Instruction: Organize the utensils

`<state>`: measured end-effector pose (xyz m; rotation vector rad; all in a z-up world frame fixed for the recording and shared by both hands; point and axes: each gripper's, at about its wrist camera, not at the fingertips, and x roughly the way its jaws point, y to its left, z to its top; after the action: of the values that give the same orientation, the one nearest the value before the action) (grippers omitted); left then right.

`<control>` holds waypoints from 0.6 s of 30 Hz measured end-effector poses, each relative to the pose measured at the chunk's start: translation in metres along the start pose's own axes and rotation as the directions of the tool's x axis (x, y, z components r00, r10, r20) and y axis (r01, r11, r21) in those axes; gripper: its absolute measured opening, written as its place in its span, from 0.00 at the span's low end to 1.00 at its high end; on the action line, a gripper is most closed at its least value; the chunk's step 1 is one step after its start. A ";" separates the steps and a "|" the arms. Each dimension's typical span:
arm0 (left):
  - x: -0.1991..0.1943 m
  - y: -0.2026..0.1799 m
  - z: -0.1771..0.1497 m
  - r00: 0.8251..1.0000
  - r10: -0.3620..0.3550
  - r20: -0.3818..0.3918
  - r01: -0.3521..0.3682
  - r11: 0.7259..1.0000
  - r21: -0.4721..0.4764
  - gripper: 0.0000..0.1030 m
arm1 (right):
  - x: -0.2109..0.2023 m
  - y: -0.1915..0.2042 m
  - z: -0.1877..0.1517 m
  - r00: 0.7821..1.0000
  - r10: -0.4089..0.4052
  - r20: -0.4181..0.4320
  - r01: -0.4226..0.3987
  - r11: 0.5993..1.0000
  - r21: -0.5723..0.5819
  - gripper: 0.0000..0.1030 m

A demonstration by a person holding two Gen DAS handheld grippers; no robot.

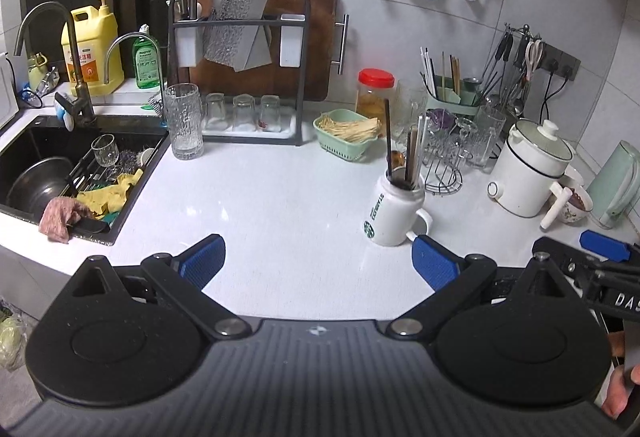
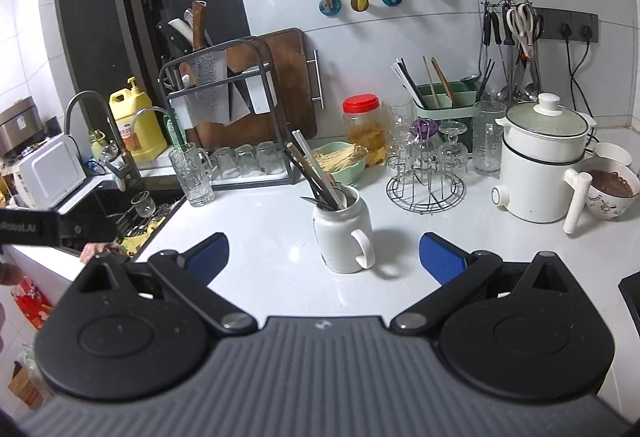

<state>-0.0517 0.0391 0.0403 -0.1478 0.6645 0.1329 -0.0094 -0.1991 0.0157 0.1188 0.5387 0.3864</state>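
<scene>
A white Starbucks mug (image 1: 394,211) stands on the white counter (image 1: 260,197) and holds several chopsticks and utensils (image 1: 406,153). It also shows in the right wrist view (image 2: 340,233), its utensils (image 2: 316,175) leaning left. A green utensil holder (image 1: 452,99) with chopsticks stands at the back right; it also shows in the right wrist view (image 2: 444,95). My left gripper (image 1: 318,263) is open and empty, in front of and left of the mug. My right gripper (image 2: 324,259) is open and empty, with the mug between its pads, a little farther out.
A sink (image 1: 60,173) with dishes lies at the left. A knife rack (image 1: 236,49), glasses (image 1: 186,121), green basket (image 1: 346,135), jar (image 1: 374,93), glass stand (image 2: 426,173), white cooker (image 2: 540,165) and bowl (image 2: 612,189) line the back and right.
</scene>
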 end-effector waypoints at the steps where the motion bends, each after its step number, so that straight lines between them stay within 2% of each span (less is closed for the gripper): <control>1: 0.000 -0.001 -0.002 1.000 -0.002 -0.005 0.002 1.000 0.005 0.98 | -0.001 -0.001 -0.001 1.000 0.000 0.003 0.000 1.000 0.001 1.00; 10: 0.003 -0.012 -0.017 1.000 -0.007 -0.014 0.008 0.998 0.066 0.98 | -0.010 -0.008 -0.016 1.000 -0.013 0.008 0.013 1.000 -0.001 1.00; 18: -0.005 -0.012 -0.019 1.000 -0.009 -0.002 0.010 0.998 0.061 0.98 | -0.014 -0.009 -0.021 1.000 -0.016 0.010 0.016 1.000 0.005 1.00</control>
<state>-0.0648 0.0240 0.0298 -0.0924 0.6683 0.1033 -0.0286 -0.2124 0.0032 0.1212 0.5306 0.3685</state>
